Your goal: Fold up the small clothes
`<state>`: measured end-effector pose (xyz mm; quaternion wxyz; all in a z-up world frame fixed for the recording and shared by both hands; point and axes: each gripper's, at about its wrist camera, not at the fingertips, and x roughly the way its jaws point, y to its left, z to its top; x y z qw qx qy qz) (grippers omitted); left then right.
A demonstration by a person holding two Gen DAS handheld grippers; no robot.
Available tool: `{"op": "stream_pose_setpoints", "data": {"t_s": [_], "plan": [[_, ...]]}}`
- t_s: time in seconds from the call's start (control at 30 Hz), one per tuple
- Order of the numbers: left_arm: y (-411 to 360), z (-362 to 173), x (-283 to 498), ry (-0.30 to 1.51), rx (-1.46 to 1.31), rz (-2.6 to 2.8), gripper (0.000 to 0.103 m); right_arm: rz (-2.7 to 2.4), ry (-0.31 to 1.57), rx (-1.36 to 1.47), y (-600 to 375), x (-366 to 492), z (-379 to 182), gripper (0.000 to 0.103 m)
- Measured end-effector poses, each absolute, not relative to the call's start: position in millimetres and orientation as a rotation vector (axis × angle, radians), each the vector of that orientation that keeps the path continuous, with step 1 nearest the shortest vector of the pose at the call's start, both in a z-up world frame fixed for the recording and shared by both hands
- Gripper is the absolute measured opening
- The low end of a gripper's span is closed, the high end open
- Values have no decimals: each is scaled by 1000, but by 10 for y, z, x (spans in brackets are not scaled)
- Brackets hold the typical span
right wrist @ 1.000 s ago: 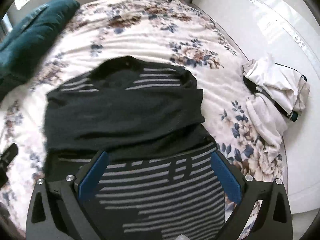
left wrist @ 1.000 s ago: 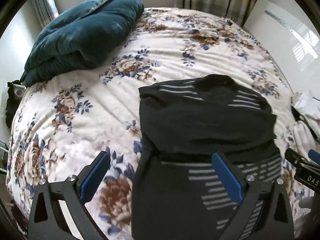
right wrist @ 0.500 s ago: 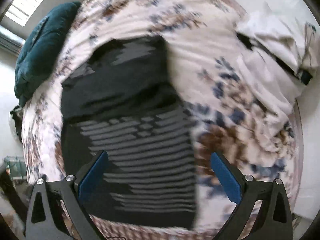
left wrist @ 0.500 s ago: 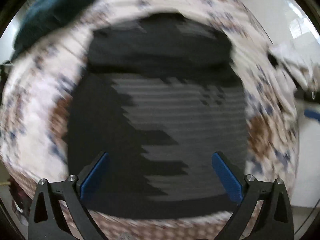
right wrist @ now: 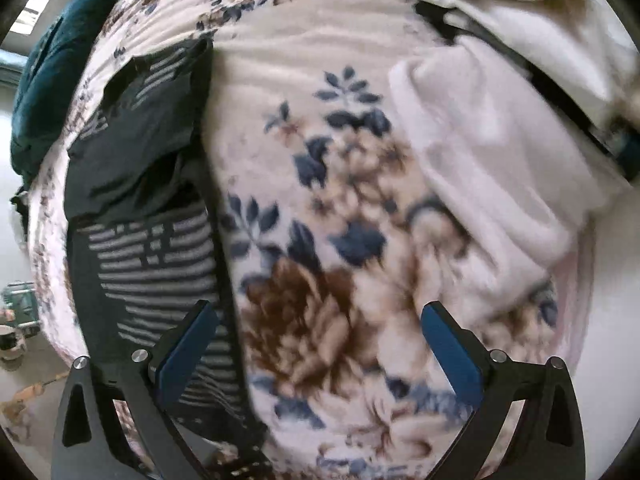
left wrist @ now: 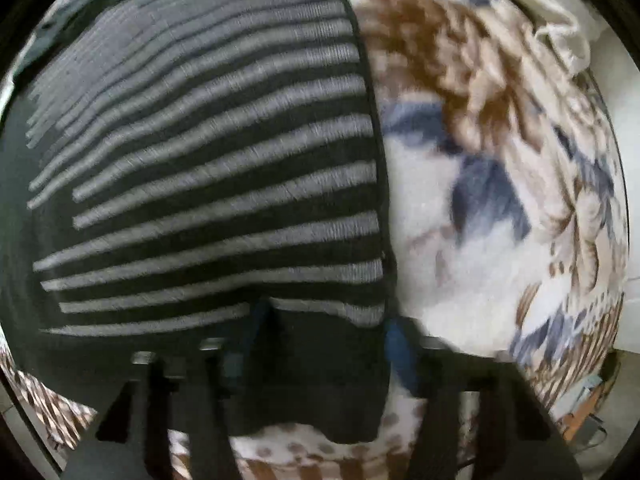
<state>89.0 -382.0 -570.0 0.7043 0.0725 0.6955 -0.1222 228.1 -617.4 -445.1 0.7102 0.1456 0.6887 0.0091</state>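
Now my left gripper [left wrist: 324, 344] points down at the bottom corner of the dark striped top [left wrist: 208, 168], which lies on the flowery blanket [left wrist: 500, 184]. Its jaws have just been closing, with the hem between the blue pads. My right gripper [right wrist: 316, 344] hangs wide open over the blanket, beside the top.

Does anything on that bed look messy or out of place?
Yes. A crumpled heap of pale clothes sits bunched at the flowered bedspread's right side, unfolded, with a dark strap across it. The striped dark garment lies mostly flat, its top part folded down.
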Motion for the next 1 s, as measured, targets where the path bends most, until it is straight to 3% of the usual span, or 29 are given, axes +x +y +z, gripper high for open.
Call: {"op": "stream_pose_setpoints", "data": {"t_s": [0.03, 0.2, 0.33, 0.53, 0.6, 0.63, 0.67, 1.0], "plan": [[-3795, -5621, 898, 1515, 160, -283, 4, 32, 1525, 330, -6191, 2408, -4492, 103], [-3516, -5304, 994, 1454, 49, -291, 4, 88, 1462, 349, -6071, 3240, -4686, 100], [-3273, -5049, 1063, 1434, -44, -270, 4, 142, 1447, 494, -5992, 3931, -4946, 84], [-2925, -4688, 1156, 1407, -140, -198, 4, 249, 1461, 716, -5705, 4791, -5417, 74], [-2748, -4607, 1183, 1406, -192, -167, 4, 278, 1468, 792, -5606, 4932, -5545, 48], [-2674, -4605, 1198, 1408, -217, -157, 4, 271, 1480, 782, -5542, 4993, -5576, 19], [-2582, -4553, 1196, 1404, -252, -139, 4, 250, 1490, 755, -5473, 5037, -5576, 8], [-1595, -4177, 1024, 1340, -432, -27, 4, 283, 1471, 435, -4564, 5176, -4442, 6]]}}
